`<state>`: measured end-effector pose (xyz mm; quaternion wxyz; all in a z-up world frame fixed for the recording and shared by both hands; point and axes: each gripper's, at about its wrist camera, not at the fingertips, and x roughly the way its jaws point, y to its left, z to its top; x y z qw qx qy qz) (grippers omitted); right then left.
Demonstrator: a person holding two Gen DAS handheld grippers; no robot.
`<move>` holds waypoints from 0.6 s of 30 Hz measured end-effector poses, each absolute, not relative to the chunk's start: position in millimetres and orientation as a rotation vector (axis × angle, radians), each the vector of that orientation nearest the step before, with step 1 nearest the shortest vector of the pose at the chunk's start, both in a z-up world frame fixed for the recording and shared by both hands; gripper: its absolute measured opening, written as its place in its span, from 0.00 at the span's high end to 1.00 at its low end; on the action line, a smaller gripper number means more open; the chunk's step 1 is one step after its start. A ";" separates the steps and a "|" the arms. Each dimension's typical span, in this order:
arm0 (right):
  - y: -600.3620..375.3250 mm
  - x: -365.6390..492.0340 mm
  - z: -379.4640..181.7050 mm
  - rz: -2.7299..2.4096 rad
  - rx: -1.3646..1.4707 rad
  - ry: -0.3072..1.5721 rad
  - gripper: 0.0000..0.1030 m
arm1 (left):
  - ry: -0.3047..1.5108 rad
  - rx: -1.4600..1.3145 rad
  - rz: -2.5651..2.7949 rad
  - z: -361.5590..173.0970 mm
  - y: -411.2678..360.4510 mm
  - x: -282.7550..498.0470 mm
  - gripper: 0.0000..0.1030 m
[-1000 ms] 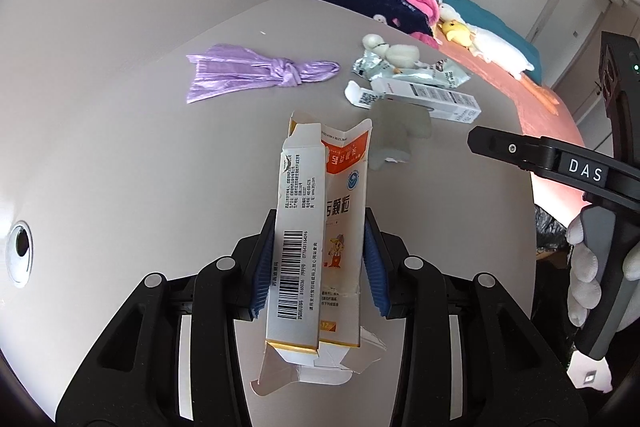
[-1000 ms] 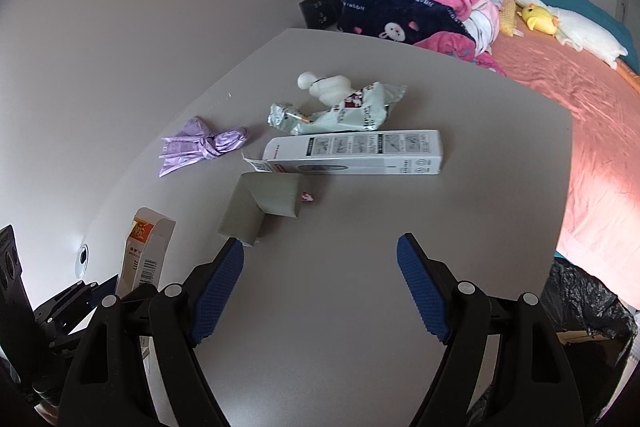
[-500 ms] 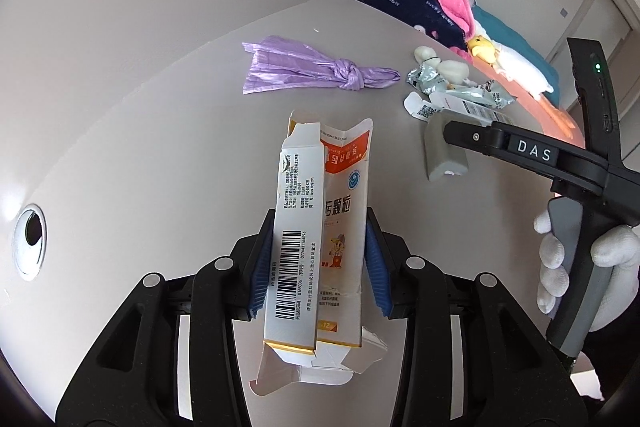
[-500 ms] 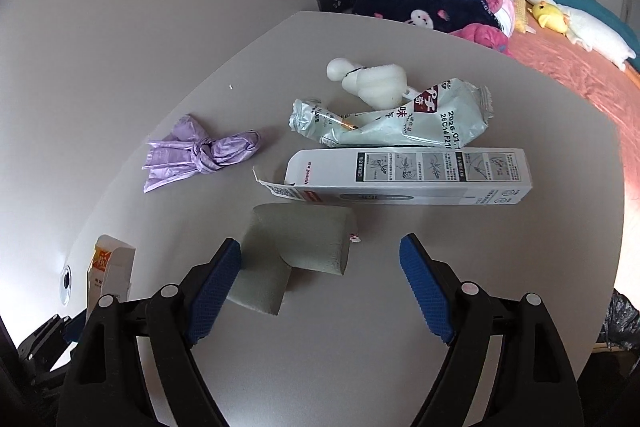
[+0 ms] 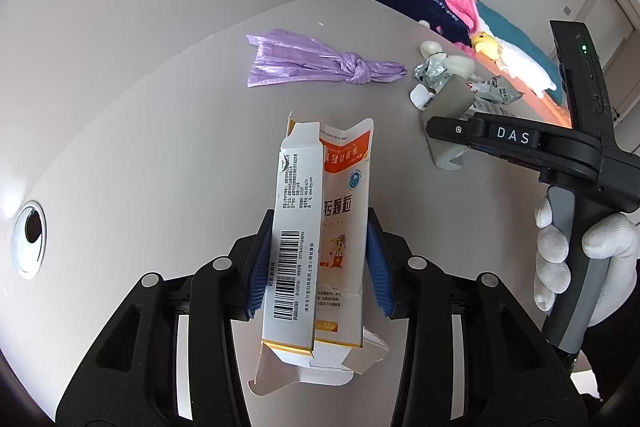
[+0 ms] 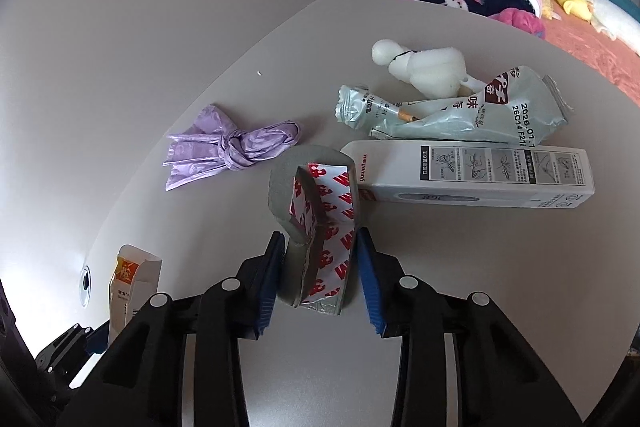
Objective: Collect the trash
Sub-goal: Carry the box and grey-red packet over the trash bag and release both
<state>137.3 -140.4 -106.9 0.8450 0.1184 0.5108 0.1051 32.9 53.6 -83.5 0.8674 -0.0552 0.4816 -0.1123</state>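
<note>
Plenty of bare grey table [image 6: 400,367] is seen on the near side, while the far edge by the bed is crowded: a long white box [image 6: 472,179], a foil wrapper [image 6: 452,115] and a knotted purple bag [image 6: 236,147] are all bunched close together. The opened orange-and-white carton [image 5: 320,239] is clamped upright in the left gripper [image 5: 320,267]. The right gripper [image 6: 320,267] is closing on a folded grey foam pad [image 6: 320,219], its blue pads pressed against both sides.

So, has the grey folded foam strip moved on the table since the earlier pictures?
Yes. The grey foam strip earlier lay flat beside the long white box; now it stands folded, one end raised, between the right tongs, whose jaws are closing.
</note>
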 end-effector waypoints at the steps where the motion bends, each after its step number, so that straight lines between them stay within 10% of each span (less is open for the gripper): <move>1: -141.3 135.0 -104.6 0.223 0.244 1.074 0.64 | 1.006 -0.115 -0.237 -82.2 52.8 32.4 0.59; 18: -202.0 74.8 -50.6 0.161 0.276 0.978 0.64 | 0.965 -0.083 -0.363 -52.0 -4.6 14.9 0.59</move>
